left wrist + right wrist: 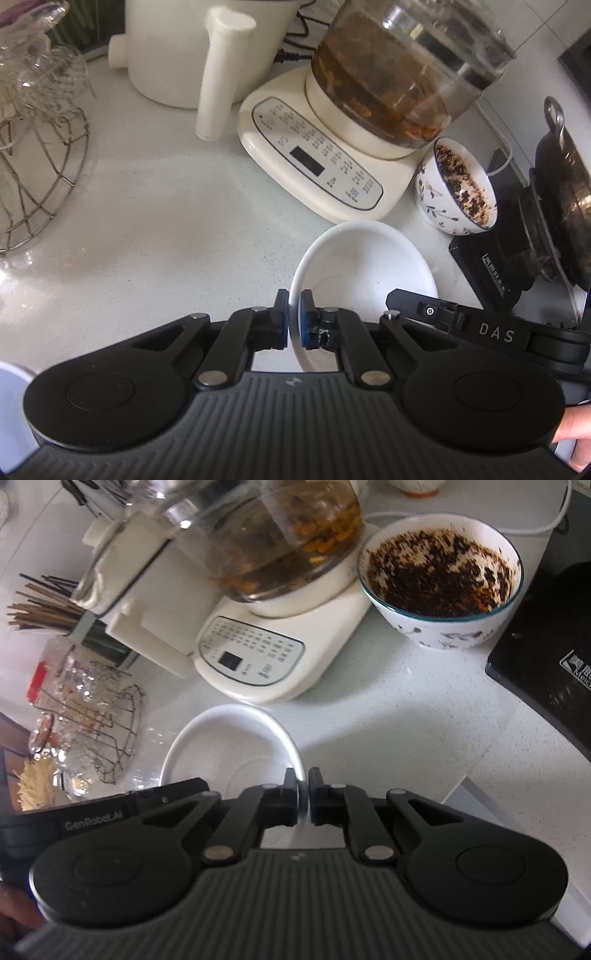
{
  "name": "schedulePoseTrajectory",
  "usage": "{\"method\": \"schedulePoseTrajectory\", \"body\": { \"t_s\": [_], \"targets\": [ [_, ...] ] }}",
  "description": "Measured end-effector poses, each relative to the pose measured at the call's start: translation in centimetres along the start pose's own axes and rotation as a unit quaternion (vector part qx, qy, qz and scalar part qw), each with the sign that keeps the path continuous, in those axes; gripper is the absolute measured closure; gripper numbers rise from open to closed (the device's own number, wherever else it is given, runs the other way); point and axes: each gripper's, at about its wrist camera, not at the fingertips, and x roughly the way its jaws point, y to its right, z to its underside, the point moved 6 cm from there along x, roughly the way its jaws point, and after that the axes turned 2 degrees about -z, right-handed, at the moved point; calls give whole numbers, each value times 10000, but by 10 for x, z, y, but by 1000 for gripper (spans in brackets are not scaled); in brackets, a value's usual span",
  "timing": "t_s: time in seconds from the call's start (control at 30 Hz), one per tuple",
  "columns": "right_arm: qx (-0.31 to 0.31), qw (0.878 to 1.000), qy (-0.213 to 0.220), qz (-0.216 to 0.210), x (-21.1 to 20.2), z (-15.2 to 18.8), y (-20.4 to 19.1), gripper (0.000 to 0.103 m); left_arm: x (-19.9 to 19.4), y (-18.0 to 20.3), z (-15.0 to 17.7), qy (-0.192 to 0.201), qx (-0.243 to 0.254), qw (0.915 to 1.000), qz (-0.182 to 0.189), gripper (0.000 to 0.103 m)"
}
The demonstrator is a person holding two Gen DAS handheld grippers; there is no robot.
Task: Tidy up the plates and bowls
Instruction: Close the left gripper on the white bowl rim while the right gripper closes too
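The left gripper (294, 314), a black 2-finger tool with blue pads, tilts steeply downward, its jaws closed on the near left rim of the shallow white ceramic plate (369, 258). The right gripper (303, 794), of the same black build, also tilts downward and clamps the plate's right rim between its pads. Each gripper shows at the edge of the other's view. Bare fingers (576, 435) of the person's hand show at the lower right of the left wrist view.

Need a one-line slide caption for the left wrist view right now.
Left tool shut on the near rim of the white plate, beside the kettle base and dirty bowl.
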Motion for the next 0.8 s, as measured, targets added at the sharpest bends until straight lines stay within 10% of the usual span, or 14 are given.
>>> {"method": "schedulePoseTrajectory", "body": {
  "t_s": [0.8],
  "targets": [
    [-465, 9943, 793, -541, -95, -3, -86, 94, -149, 2, 1, 994, 49, 9949, 144, 95]
  ]
}}
